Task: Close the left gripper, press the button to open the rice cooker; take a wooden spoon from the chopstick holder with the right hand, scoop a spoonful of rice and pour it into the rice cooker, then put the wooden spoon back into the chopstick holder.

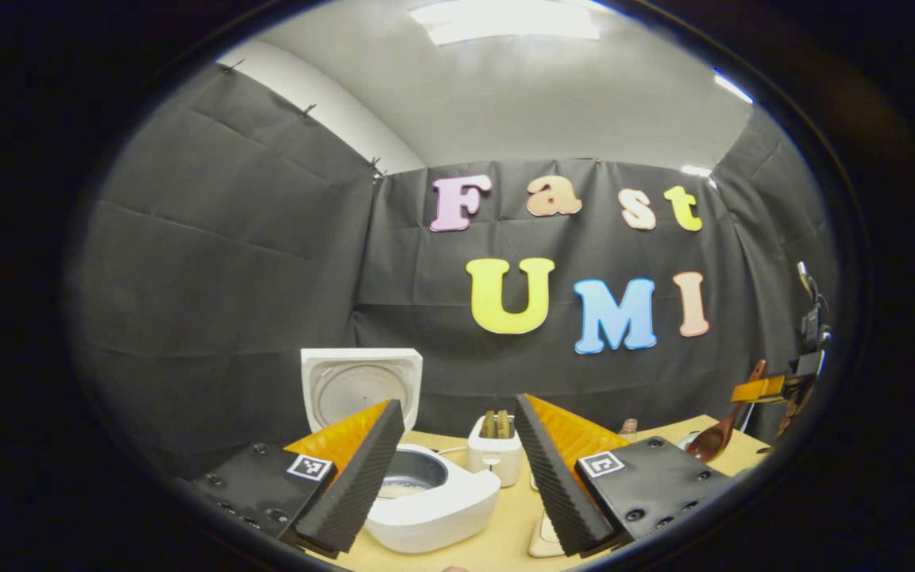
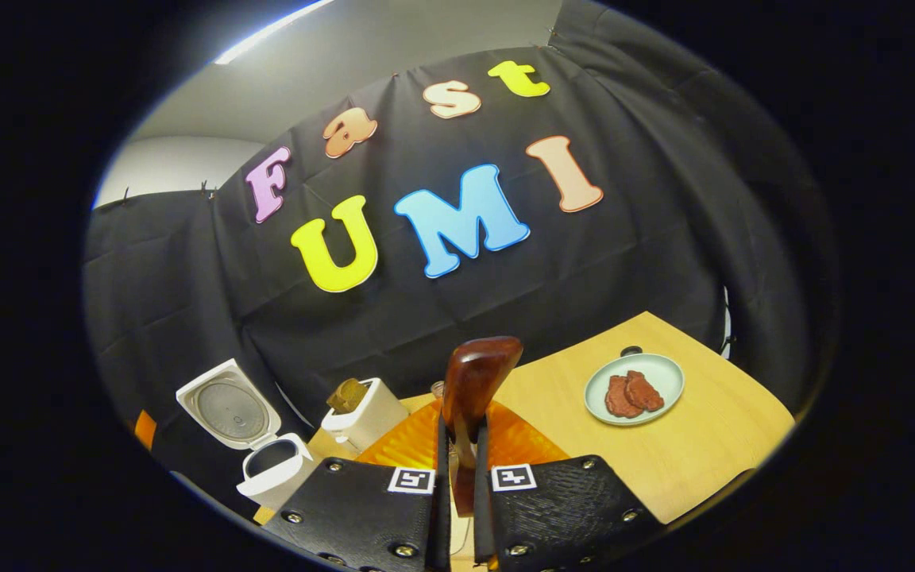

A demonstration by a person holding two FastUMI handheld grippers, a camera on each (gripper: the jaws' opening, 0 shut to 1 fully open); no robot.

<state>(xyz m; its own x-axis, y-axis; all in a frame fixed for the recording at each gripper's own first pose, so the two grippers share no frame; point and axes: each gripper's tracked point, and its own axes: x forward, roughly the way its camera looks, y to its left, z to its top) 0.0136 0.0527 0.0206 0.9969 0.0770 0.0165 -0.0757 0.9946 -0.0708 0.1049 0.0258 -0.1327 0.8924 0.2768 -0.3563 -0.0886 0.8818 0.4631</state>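
In the right gripper view, the right gripper (image 2: pixel 457 445) sits at the bottom centre of the frame, its two black fingers drawn narrow and pressing on the handle of a dark wooden spoon (image 2: pixel 473 389). The spoon stands up between them, its bowl rising above the fingertips in the middle of the frame. To the lower left stands the white rice cooker (image 2: pixel 271 469), its lid (image 2: pixel 227 411) swung up and open. Just right of it is a white toaster (image 2: pixel 366 417) with bread in its slot. On the wooden table (image 2: pixel 712 445), right of centre, a pale plate (image 2: pixel 660 372) holds two reddish pieces of food.

In the left gripper view, the left gripper (image 1: pixel 457 433) spreads wide across the bottom of the frame, holding nothing. The rice cooker (image 1: pixel 442 500) lies between its fingers, low and left of centre, lid (image 1: pixel 360 385) upright behind it, with the toaster (image 1: pixel 494 449) just to its right. At the far right edge, the right gripper (image 1: pixel 767 389) holds the wooden spoon (image 1: pixel 716 437) above the table (image 1: pixel 505 532).
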